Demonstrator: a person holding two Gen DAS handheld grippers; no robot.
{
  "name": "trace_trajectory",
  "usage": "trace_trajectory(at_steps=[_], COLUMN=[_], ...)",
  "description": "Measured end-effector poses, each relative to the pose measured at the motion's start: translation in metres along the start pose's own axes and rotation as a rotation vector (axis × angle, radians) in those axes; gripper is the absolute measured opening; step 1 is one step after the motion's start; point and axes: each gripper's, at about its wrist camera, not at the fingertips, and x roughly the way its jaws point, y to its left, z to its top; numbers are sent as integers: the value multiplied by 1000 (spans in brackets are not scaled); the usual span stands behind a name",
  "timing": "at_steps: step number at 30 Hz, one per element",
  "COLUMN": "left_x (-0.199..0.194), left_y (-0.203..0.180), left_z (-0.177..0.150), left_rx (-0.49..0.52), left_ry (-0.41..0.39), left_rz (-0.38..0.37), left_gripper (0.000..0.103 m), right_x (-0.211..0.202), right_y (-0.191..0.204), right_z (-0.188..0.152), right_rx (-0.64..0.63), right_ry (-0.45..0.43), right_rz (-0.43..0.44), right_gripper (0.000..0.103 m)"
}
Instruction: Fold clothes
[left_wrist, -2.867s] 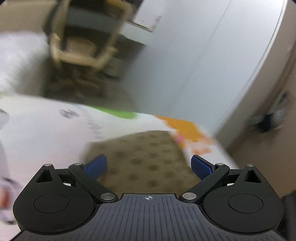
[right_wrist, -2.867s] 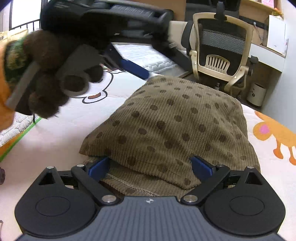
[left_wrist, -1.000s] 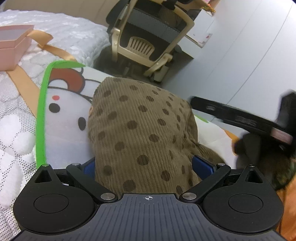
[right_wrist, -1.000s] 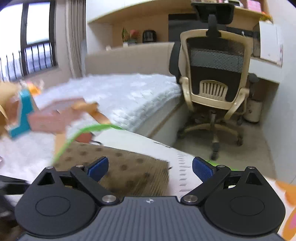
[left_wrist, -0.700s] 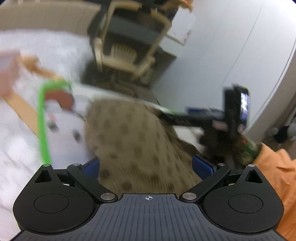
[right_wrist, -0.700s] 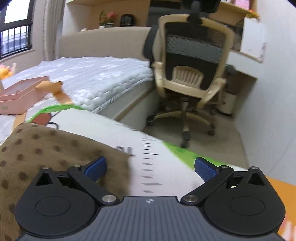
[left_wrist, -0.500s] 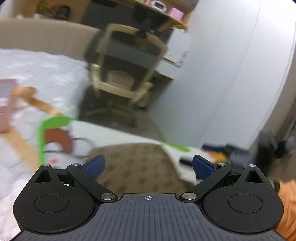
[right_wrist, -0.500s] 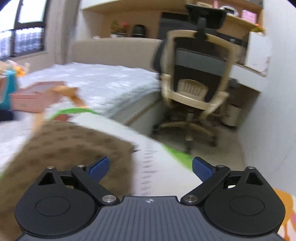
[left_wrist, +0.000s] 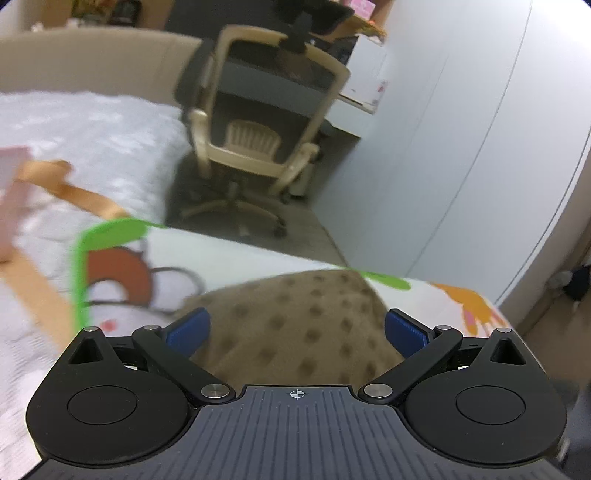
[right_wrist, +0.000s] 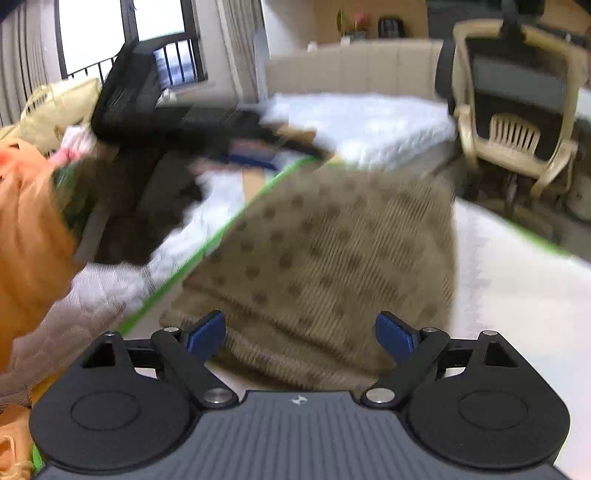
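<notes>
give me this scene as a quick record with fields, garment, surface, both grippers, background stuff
garment: brown dotted cloth, bunched on the mat
surface: white cartoon mat with green edge, on a bed
left gripper: open, cloth between its fingers, no grip
right gripper: open, over the near edge of the cloth
background: office chair, ribbon, window
image quality: blurred in both views

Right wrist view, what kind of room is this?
Most likely a bedroom: a white quilted mattress, a beige mesh office chair at a desk, and a brown dotted corduroy garment on a cartoon-print mat.
</notes>
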Motion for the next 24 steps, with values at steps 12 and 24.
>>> trace_trajectory(at_steps=[12, 24], left_x=[-70, -51], left_y=[-60, -81], left_z=[-84, -105], left_rx=[298, 486], left_ry=[-61, -8], left_rz=[263, 296], left_gripper=[102, 74], right_x=[2, 10], right_y=[2, 23], right_z=[-40, -57], right_rx=[-352, -478], right_ry=[48, 19], right_rz=[-402, -466], right_gripper=[55, 55])
